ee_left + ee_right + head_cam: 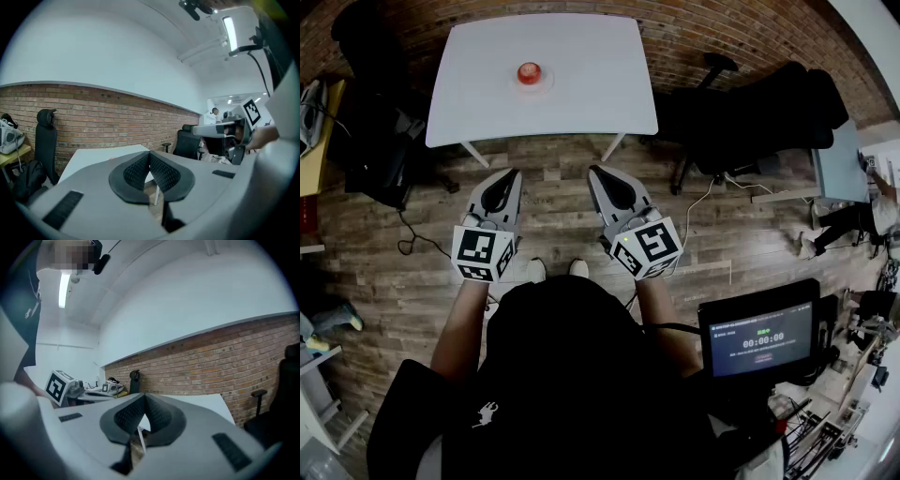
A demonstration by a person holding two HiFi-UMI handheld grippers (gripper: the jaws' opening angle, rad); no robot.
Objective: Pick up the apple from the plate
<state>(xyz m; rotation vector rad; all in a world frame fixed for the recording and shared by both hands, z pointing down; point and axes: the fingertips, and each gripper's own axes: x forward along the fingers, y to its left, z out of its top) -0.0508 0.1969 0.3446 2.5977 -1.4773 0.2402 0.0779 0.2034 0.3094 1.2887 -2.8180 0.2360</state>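
The red apple (pixel 530 72) is seen on a small white plate (pixel 546 85) toward the far side of the white table (pixel 581 103), well apart from both grippers. The left gripper (pixel 514 173) and the right gripper (pixel 592 170) are held side by side over the wooden floor (pixel 553 202), short of the table's near edge. Each has its jaws brought together tip to tip, and nothing is held between them. If the jaws are not spread before the fruit is reached, the round apple is likely to be pushed rather than gripped and could be rolled off the plate. The light plate could also be slid across the smooth tabletop by a low or off-centre approach. The long reach over the near edge could let a gripper be knocked against the table.
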